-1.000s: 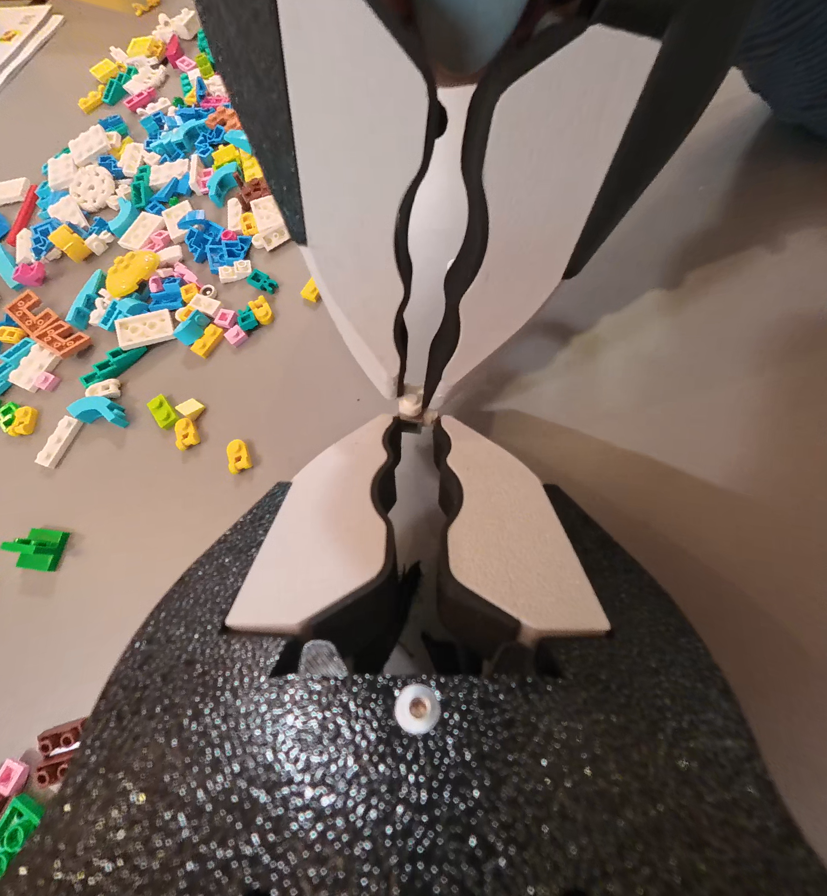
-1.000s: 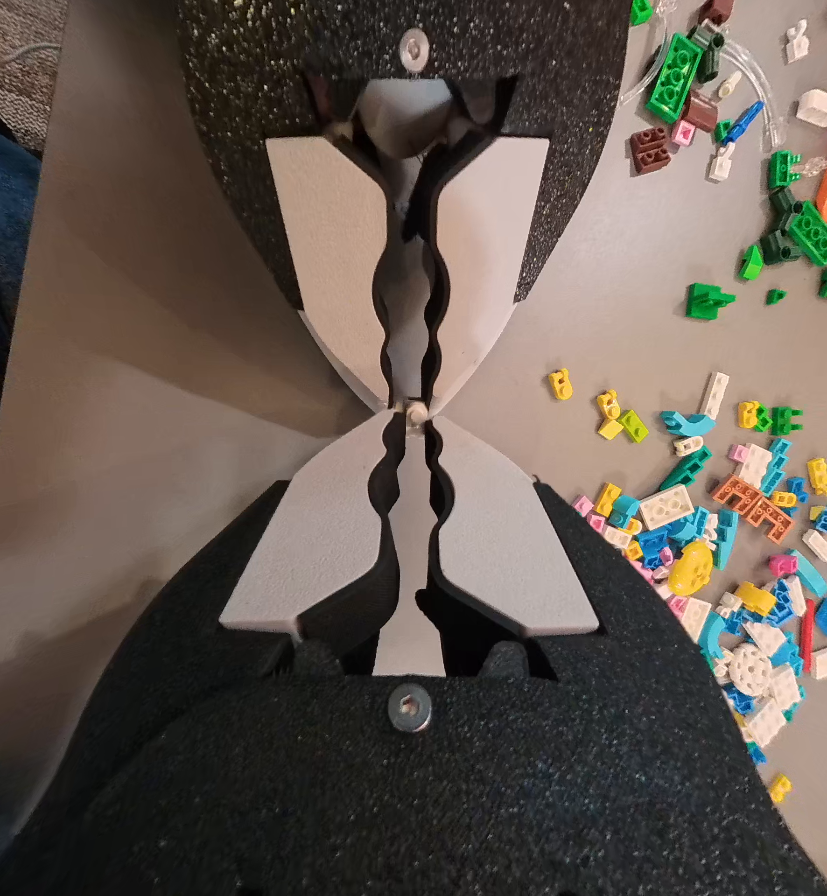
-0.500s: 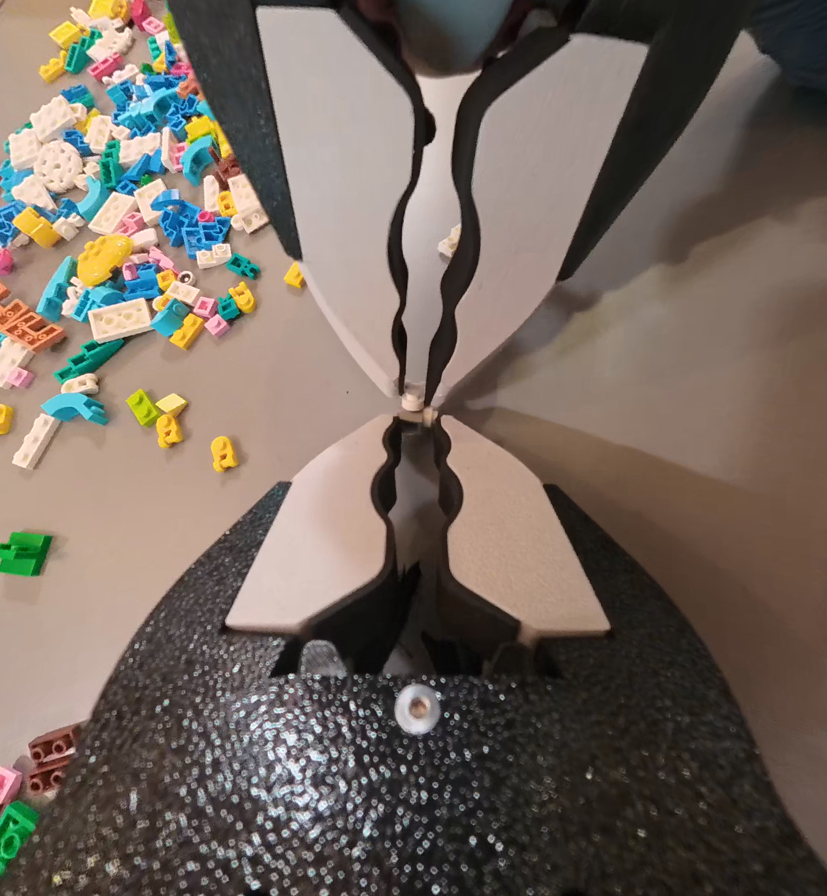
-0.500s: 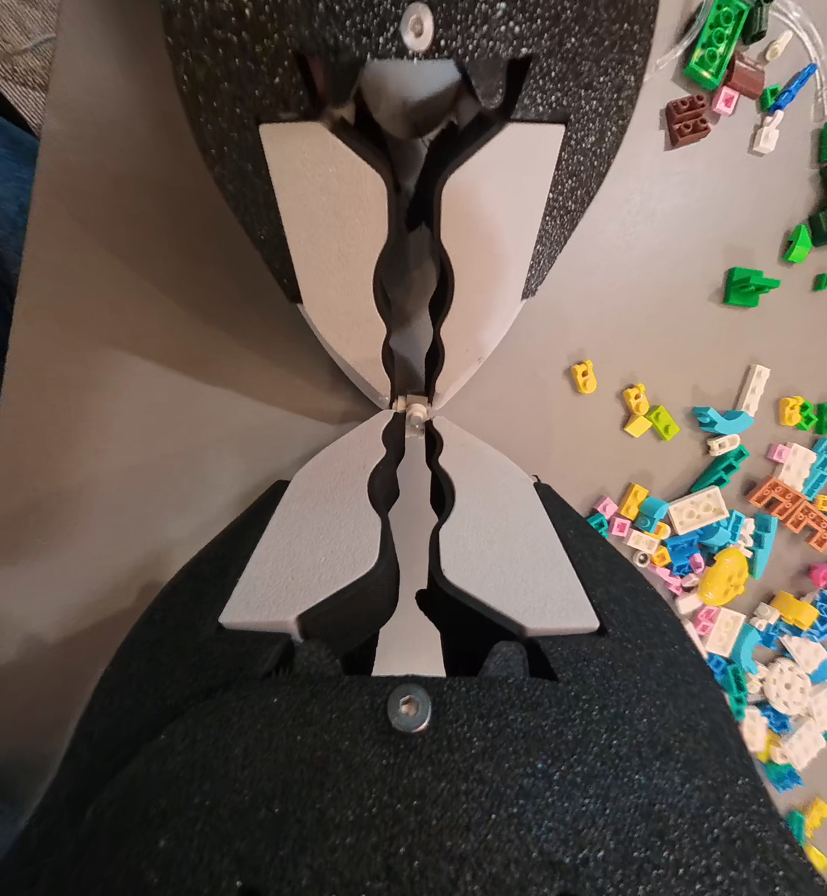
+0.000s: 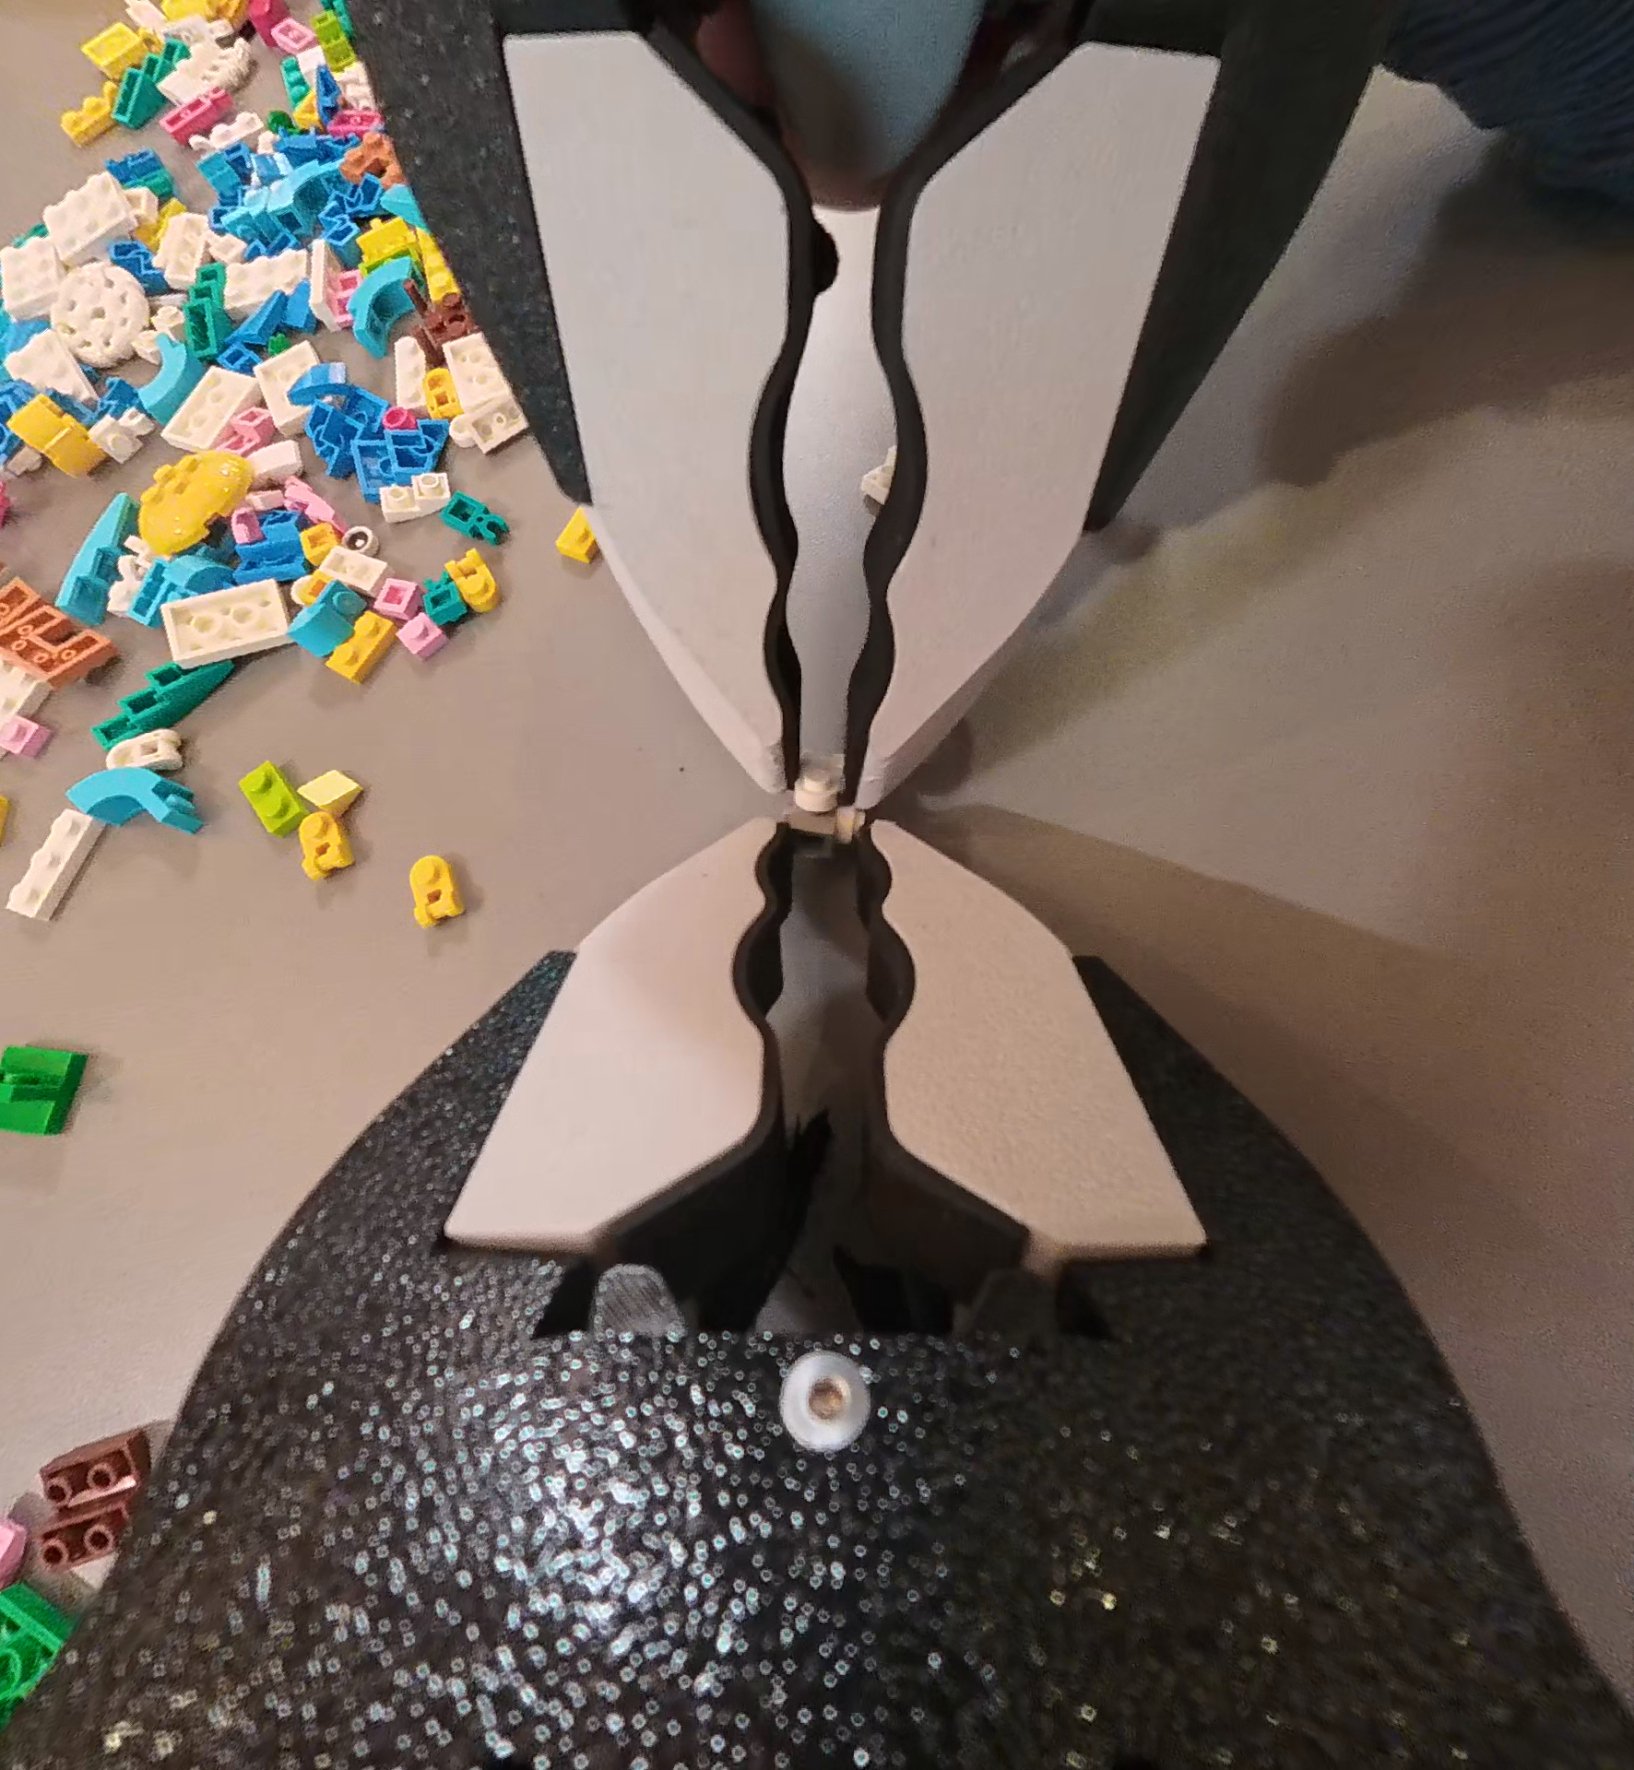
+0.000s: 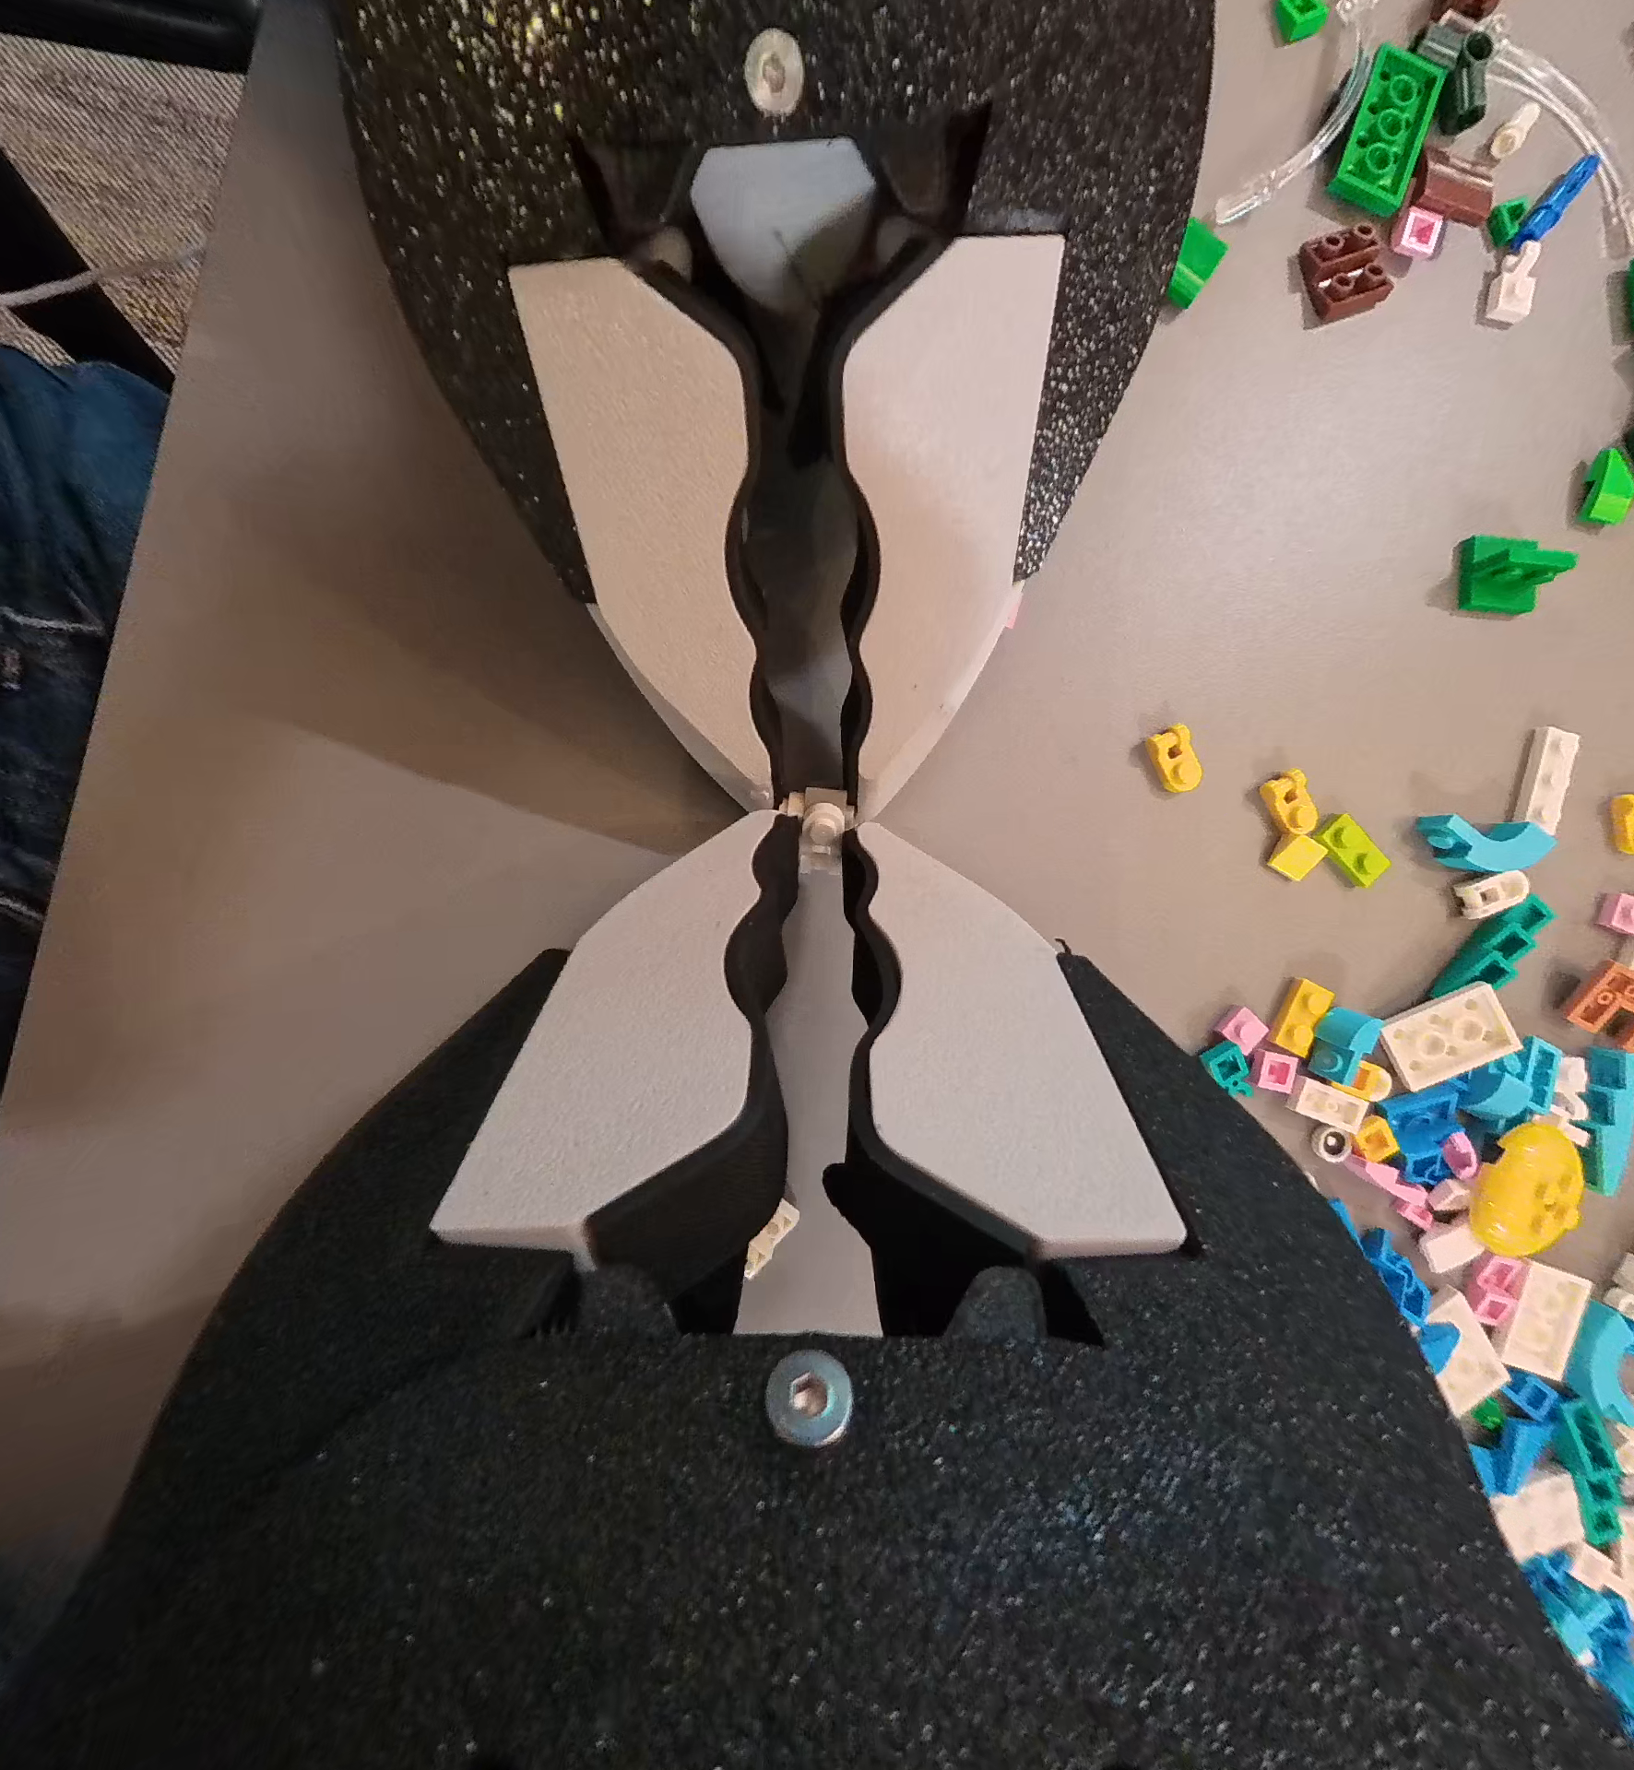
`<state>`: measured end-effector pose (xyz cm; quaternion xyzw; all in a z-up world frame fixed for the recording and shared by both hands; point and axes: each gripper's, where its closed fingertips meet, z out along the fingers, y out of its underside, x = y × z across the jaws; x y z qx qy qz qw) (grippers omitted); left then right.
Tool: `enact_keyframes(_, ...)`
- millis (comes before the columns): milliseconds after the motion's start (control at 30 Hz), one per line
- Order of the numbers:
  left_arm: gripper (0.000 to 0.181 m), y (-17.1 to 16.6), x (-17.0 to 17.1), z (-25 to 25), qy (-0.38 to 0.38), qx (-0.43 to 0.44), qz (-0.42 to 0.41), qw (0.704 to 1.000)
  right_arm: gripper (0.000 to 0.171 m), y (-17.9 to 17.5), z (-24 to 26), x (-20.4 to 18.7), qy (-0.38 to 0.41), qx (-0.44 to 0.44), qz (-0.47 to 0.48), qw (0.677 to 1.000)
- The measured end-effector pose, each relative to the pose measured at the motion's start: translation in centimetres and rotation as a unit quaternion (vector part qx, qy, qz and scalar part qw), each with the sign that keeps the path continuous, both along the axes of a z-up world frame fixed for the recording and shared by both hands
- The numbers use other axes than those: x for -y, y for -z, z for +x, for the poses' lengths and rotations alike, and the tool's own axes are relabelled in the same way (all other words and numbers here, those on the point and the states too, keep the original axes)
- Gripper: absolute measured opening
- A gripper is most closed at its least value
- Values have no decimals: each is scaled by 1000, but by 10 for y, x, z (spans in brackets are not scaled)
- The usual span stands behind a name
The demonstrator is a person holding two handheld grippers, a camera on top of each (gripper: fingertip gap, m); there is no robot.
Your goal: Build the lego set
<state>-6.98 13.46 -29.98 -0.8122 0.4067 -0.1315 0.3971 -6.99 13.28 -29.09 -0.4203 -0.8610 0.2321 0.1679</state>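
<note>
My two grippers meet tip to tip above the grey table (image 5: 1273,766). My left gripper (image 5: 818,831) is shut on a small white lego piece (image 5: 830,822). My right gripper (image 6: 818,848) is shut on another small white lego piece (image 6: 821,826), which also shows in the left wrist view (image 5: 815,793). The two pieces are pressed against each other between the tips. In the left wrist view the right gripper (image 5: 818,778) comes in from the top. In the right wrist view the left gripper (image 6: 813,793) comes in from the top.
A heap of mixed loose lego pieces (image 5: 219,383) lies to one side, also in the right wrist view (image 6: 1513,1149). Green and brown bricks (image 6: 1388,124) lie farther off. A lone white piece (image 6: 773,1236) lies under my right gripper. A person's jeans-clad leg (image 6: 8,670) is past the table edge.
Both grippers stay shut and tip to tip on the white pieces. The pair has drifted slightly over the table, so the loose heap has shifted a little in both views.
</note>
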Motion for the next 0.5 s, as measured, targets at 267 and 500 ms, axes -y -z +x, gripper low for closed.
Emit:
enact_keyframes(267,13,0,0,0,1,1,-1,1000,10,-1,0,2,-1,-8,-19,1000)
enact_keyframes(500,13,0,1,0,0,1,-2,1000,12,-7,7,-11,19,-20,-22,999)
